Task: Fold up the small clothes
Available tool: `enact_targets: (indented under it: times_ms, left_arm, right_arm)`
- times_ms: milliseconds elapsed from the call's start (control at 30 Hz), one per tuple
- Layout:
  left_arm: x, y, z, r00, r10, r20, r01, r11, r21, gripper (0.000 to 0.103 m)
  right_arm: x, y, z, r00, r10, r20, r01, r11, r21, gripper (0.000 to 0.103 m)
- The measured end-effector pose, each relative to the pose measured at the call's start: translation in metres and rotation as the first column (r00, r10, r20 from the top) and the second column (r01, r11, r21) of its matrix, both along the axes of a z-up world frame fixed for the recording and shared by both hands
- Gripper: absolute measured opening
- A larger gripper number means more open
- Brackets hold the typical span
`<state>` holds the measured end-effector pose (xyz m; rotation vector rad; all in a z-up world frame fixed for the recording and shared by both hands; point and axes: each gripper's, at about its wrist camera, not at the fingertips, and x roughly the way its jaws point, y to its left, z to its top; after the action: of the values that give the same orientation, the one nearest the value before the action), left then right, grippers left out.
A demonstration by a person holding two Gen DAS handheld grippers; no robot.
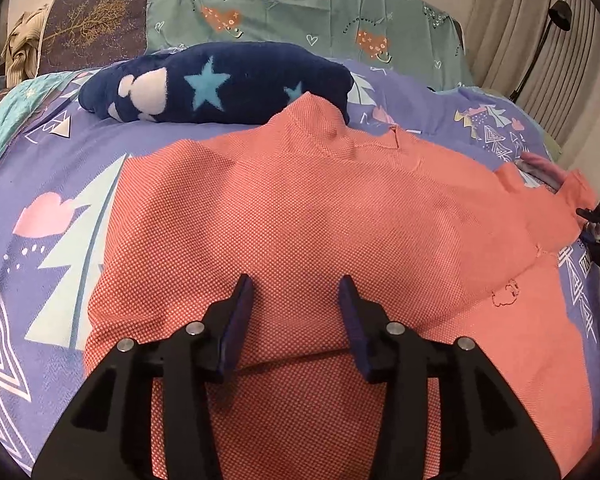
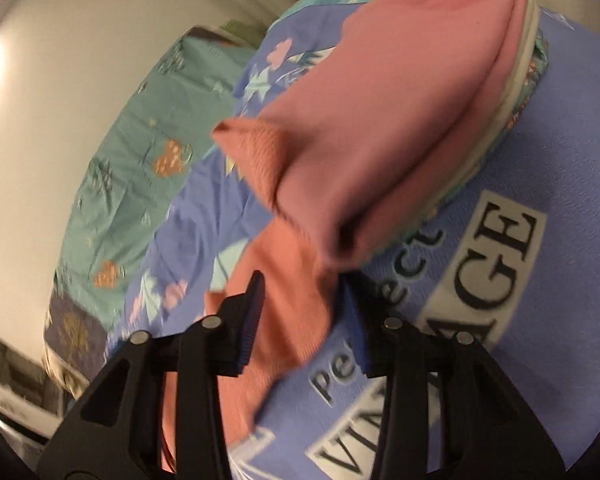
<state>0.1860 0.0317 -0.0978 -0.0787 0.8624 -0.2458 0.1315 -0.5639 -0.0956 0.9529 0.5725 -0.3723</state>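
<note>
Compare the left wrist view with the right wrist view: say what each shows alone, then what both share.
Left wrist only: a navy star-print plush blanket and the left gripper, open over the spread orange shirt. Right wrist only: a pile of folded clothes, "VINTAGE" lettering and the right gripper, open. Both: the orange shirt, purple bedsheet and teal pillow.

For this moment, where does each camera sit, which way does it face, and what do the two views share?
Left wrist: on the left claw, looking down and forward over the coral shirt toward a navy star blanket; its open fingers show, and the right claw's edge.
Right wrist: on the right claw, rolled sideways, facing a folded pink stack; its own fingers show.
Shared: coral shirt, purple bedspread, teal sheet.
</note>
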Motion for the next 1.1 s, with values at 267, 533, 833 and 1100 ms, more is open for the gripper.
enact_targets:
  times_ms: [267,533,833,1100]
  left_arm:
    - [-0.003,0.000,0.001,1.000,0.001,0.004,-0.001,1.000,-0.012,0.046]
    - [-0.003,0.001,0.000,1.000,0.001,0.004,-0.001,0.999,-0.033,0.047]
    - [-0.003,0.012,-0.002,1.000,-0.011,-0.003,0.011,0.991,-0.134,0.052]
    - [-0.004,0.014,0.000,1.000,-0.020,0.001,0.020,0.985,-0.170,0.055]
  right_arm:
    - [0.042,0.040,0.032,0.987,0.101,0.127,-0.100,0.995,-0.014,0.009]
    - [0.069,0.260,0.074,0.667,0.722,0.185,-0.683,0.691,-0.235,0.009]
    - [0.052,0.367,-0.004,0.444,0.886,-0.136,-0.882,0.405,-0.242,0.021]
    - [0.062,0.349,0.013,0.496,0.868,0.012,-0.854,0.491,-0.175,0.041]
